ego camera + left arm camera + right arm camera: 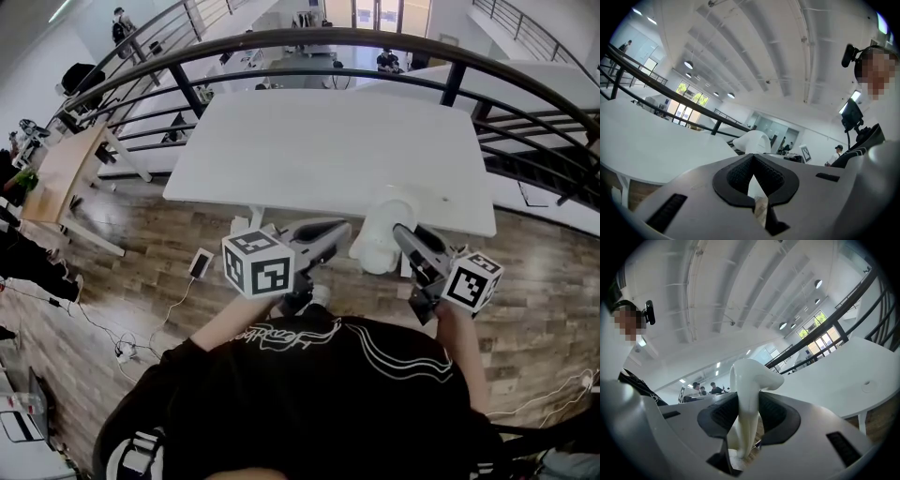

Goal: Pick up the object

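Ahead of person: bench (328,141), white, with a railing (281,42) behind it. Both grippers work at its near edge.
Item: the object (380,239) is a white, curved, thin-walled piece. It is off the bench top, held up at the near edge and partly over the wood floor (141,272).
Right side: the right gripper (401,232) carries the object. It reaches in from the person's side, so it grips the part of the wall nearest the body.
Right jaws: part-way closed, pads pressing both faces of the object's wall. The wall stands upright between them, which probably keeps the piece from swinging.
Left side: the left gripper (345,225) lies just left of the object, apart from it. It is judged idle, since one grip is enough.
Left jaws: tips together, nothing between them.
Status: pickup judged done.
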`<state>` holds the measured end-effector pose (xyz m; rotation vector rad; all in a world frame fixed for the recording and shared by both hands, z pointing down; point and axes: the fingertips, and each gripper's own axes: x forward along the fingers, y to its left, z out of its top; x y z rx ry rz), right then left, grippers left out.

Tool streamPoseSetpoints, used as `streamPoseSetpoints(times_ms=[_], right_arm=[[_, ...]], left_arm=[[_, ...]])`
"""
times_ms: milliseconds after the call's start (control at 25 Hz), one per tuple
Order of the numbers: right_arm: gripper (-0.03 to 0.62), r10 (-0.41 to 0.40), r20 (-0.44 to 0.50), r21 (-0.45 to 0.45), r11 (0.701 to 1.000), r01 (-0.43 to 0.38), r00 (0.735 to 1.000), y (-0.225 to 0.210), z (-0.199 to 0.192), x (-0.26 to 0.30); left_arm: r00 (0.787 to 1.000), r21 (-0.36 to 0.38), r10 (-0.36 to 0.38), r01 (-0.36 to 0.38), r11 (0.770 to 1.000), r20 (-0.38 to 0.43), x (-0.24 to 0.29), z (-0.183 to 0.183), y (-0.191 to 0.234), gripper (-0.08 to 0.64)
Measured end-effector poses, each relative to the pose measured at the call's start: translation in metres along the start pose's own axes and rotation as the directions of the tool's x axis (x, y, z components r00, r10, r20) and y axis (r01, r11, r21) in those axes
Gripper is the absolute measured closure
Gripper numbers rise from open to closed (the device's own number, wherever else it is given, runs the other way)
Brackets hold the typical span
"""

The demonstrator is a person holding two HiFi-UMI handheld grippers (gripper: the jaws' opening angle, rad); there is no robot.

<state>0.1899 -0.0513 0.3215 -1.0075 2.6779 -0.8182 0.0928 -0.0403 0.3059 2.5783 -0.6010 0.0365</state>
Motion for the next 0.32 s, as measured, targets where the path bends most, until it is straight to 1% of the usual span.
streamPoseSetpoints(times_ms=[320], right_arm=[[0.465, -0.016, 0.000, 0.004, 1.000, 0.016, 1.000, -0.0001, -0.0027, -0.0004]], left_arm=[[1.000, -0.005, -0.017, 0.017, 1.000, -0.008, 0.0013, -0.0008, 0.0017, 0.552]])
